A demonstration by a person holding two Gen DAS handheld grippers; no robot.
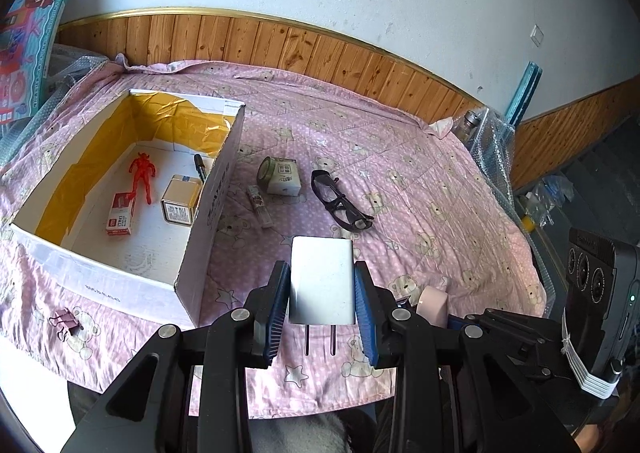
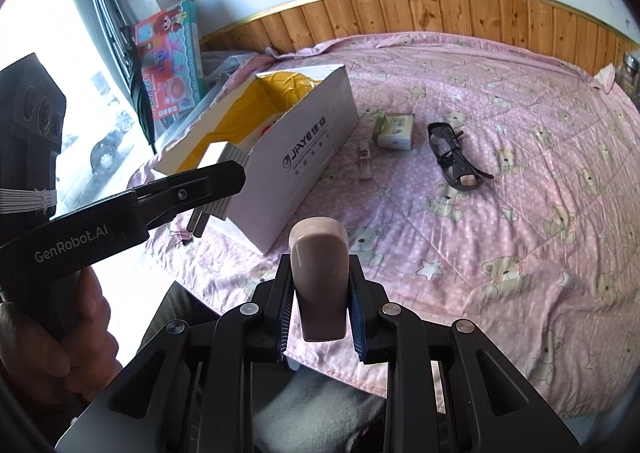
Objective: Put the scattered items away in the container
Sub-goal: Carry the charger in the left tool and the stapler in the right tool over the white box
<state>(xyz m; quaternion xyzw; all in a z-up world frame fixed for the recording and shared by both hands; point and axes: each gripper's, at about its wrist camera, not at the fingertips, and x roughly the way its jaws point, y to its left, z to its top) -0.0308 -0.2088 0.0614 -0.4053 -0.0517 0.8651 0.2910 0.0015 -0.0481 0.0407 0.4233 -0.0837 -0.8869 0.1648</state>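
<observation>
The white plug adapter (image 1: 322, 281) sits clamped by its flat sides between the left gripper (image 1: 322, 305) pads, prongs pointing back toward the handle; it looks rigid, light and smooth, so a slip seems possible. The right gripper (image 2: 320, 305) pinches a pink rounded object (image 2: 320, 285), apparently hard and glossy. The white box (image 1: 208, 209) lies ahead-left of the left gripper.
</observation>
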